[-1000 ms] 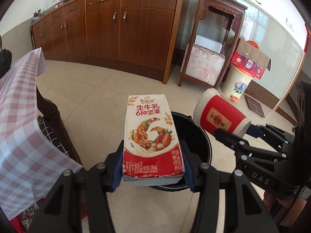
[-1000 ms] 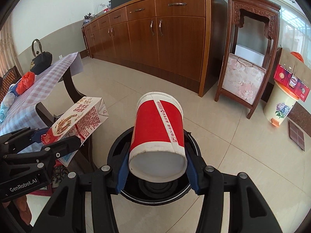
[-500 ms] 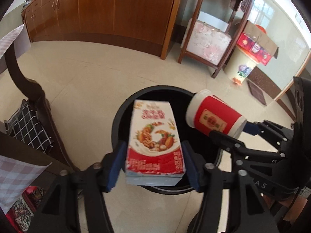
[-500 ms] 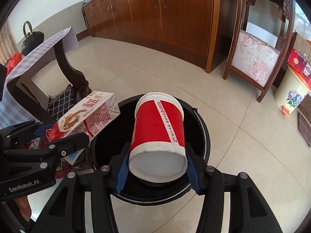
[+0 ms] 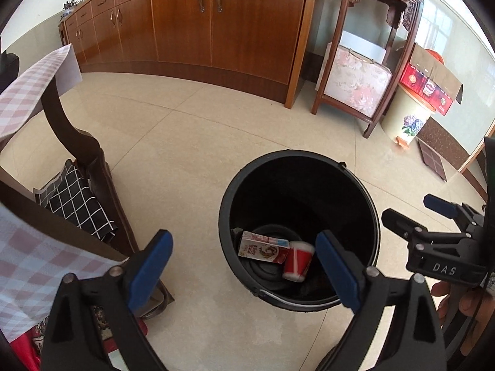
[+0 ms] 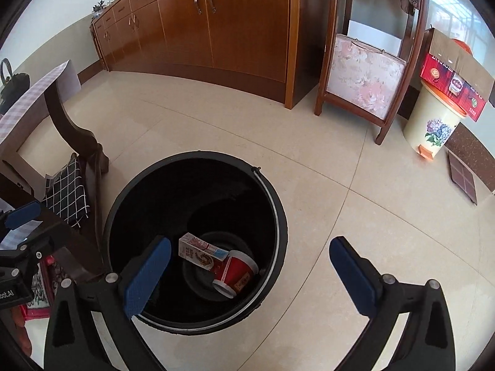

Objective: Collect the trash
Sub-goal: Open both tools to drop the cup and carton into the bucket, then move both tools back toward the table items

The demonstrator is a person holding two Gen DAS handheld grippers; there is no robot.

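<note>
Milk carton [image 5: 263, 249] and red paper cup [image 5: 297, 264] in black bucket [image 5: 297, 167]; "DAS" on right tool [image 5: 414, 210]; both tools, left tool [image 5: 244, 270] included, just spread wide, empty.

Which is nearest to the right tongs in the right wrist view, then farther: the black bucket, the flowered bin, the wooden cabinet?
1. The black bucket, just ahead of the right tongs, slightly left, on the floor.
2. The flowered bin, farther off on the right, beside the carved stand.
3. The wooden cabinet, farthest, along the back wall.
</note>
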